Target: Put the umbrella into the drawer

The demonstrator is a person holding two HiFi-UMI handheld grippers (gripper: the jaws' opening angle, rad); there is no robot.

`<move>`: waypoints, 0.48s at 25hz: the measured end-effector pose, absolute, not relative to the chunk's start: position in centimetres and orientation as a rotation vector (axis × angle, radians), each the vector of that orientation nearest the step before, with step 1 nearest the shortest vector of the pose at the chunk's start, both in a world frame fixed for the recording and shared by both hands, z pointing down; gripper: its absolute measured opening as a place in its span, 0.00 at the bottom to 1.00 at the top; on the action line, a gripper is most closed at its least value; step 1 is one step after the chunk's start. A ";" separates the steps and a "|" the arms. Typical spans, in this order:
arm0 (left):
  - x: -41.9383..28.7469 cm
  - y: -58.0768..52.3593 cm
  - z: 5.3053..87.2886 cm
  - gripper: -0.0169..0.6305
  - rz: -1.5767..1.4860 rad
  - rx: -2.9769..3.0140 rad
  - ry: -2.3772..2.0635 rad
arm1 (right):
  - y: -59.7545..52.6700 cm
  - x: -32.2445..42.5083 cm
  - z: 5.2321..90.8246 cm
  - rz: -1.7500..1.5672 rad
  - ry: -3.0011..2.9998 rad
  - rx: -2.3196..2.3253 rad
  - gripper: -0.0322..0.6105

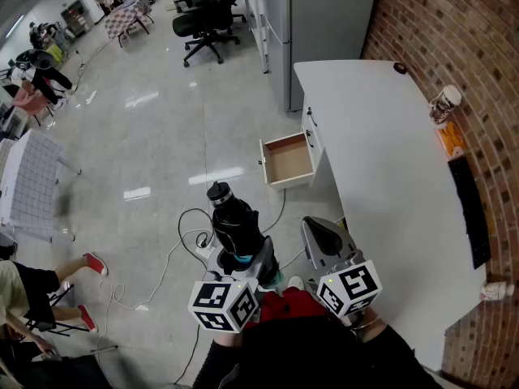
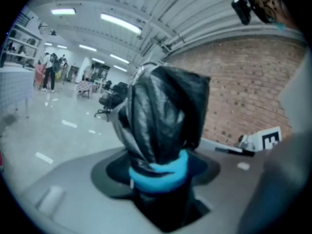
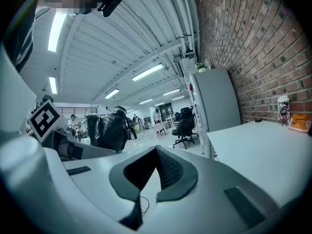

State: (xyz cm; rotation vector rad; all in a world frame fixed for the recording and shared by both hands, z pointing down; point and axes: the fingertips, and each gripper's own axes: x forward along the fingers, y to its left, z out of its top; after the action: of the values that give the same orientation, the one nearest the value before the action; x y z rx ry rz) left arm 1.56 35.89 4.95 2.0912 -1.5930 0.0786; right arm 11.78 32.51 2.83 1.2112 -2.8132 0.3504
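A folded black umbrella point(image 1: 235, 221) with a blue band point(image 2: 158, 175) round it stands up out of my left gripper point(image 1: 243, 259), whose jaws are shut on its lower part. In the left gripper view the umbrella point(image 2: 163, 116) fills the middle. It also shows at the left of the right gripper view, as a dark umbrella point(image 3: 107, 130). My right gripper point(image 1: 315, 232) hangs beside it, by the table's front edge; its jaws point(image 3: 156, 152) meet at the tips with nothing in them. The drawer point(image 1: 288, 159) stands pulled out of the white table point(image 1: 381, 185), with its wooden inside bare.
On the table by the brick wall are a paper cup point(image 1: 444, 104), an orange thing point(image 1: 450, 140) and a black keyboard point(image 1: 470, 209). A cable point(image 1: 182, 237) lies on the floor below the grippers. A grey cabinet point(image 1: 324, 23) and office chairs point(image 1: 207, 19) stand behind.
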 end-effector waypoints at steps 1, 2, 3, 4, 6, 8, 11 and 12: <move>1.5 35.9 5.0 0.46 0.079 2.088 -1.595 | 32.5 11.7 2.9 0.351 -2.815 1.208 0.05; 1.5 36.0 5.0 0.46 0.079 2.086 -1.598 | 32.6 11.7 2.9 0.351 -2.817 1.205 0.05; 1.5 36.0 4.9 0.46 0.079 2.084 -1.600 | 32.5 11.7 2.9 0.351 -2.819 1.202 0.05; 1.6 35.9 4.9 0.46 0.080 2.083 -1.602 | 32.5 11.7 2.9 0.352 -2.821 1.200 0.05; 1.7 35.7 4.8 0.46 0.081 2.081 -1.605 | 32.2 11.8 2.8 0.355 -2.825 1.196 0.05; 1.8 35.6 4.8 0.46 0.084 2.079 -1.607 | 32.0 11.9 2.8 0.357 -2.830 1.193 0.05; 2.3 35.3 4.7 0.46 0.086 2.080 -1.611 | 31.8 12.2 2.7 0.350 -2.840 1.181 0.05; 2.4 35.3 4.7 0.46 0.086 2.082 -1.614 | 31.8 12.2 2.7 0.346 -2.844 1.173 0.05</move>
State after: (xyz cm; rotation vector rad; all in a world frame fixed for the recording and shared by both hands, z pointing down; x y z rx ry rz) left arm 2.42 35.25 4.69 2.0820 -1.6142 0.0859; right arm 12.22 31.80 2.71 1.1731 -2.8444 0.3457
